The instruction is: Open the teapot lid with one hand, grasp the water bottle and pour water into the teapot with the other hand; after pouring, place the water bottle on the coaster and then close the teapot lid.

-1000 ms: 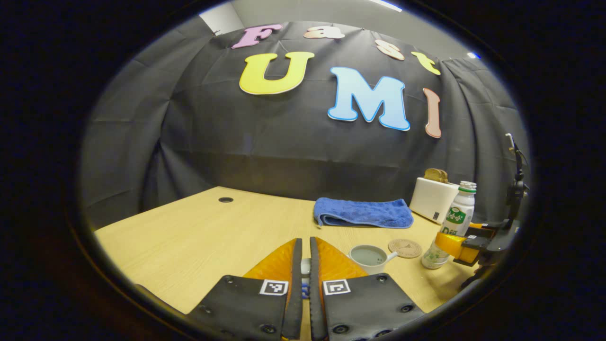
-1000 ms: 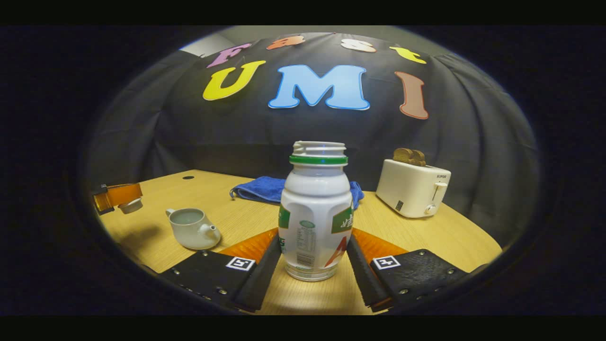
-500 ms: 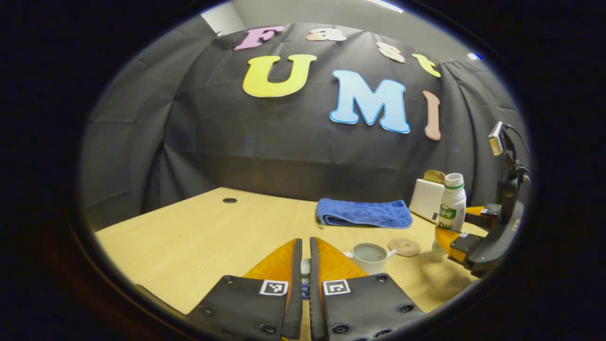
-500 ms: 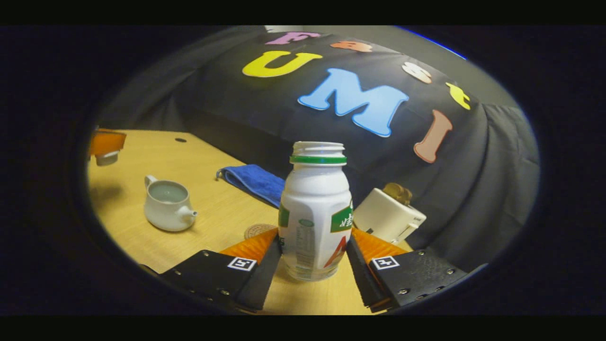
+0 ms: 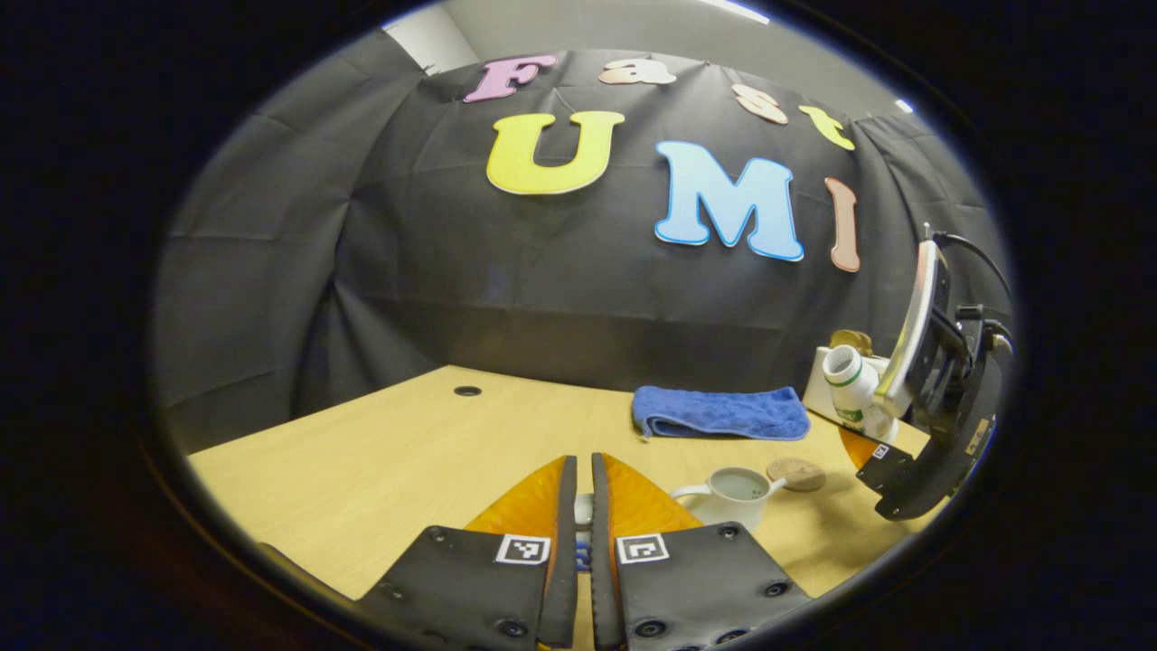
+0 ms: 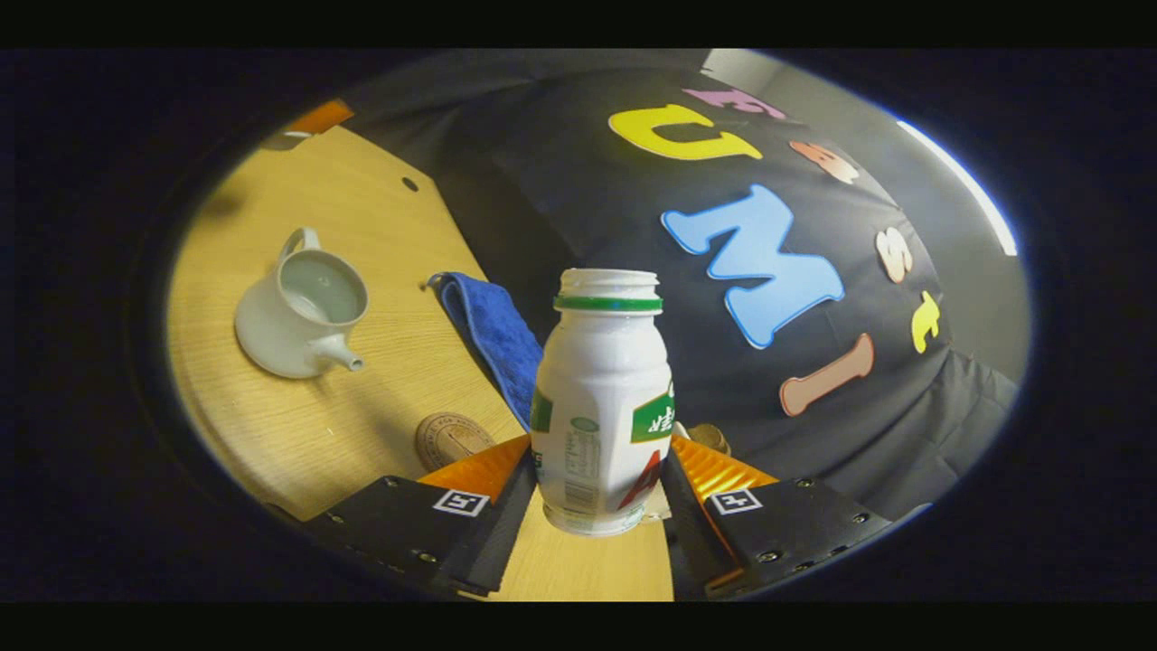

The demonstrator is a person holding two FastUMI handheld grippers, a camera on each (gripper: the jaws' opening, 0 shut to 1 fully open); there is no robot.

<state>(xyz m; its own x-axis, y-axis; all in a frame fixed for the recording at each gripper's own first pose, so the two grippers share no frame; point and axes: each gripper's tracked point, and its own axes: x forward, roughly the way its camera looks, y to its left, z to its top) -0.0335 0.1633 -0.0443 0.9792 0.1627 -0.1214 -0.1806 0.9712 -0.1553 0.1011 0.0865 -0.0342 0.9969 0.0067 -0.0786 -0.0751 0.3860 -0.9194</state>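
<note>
In the right gripper view, my right gripper (image 6: pixel 601 452) is shut on the white water bottle (image 6: pixel 601 389), which has a green neck ring and no cap. It is lifted off the table and tilted toward the white teapot (image 6: pixel 303 312). The teapot stands open, with liquid inside. The round coaster (image 6: pixel 449 440) lies just beyond my left finger. In the left gripper view, my left gripper (image 5: pixel 579 466) is shut on the small white teapot lid (image 5: pixel 583 508), held above the table. From there the teapot (image 5: pixel 737 493), the coaster (image 5: pixel 795 472) and the tilted bottle (image 5: pixel 851 384) are at the right.
A folded blue towel (image 5: pixel 723 413) lies behind the teapot near the back wall. A white toaster (image 5: pixel 816 391) with bread stands at the far right, partly behind the bottle. The wooden table (image 5: pixel 389 461) has a cable hole (image 5: pixel 467 391) at the far left.
My right gripper has lifted the bottle off the table and tipped it toward the teapot. My left gripper has held the lid nearly still, drifting slightly.
</note>
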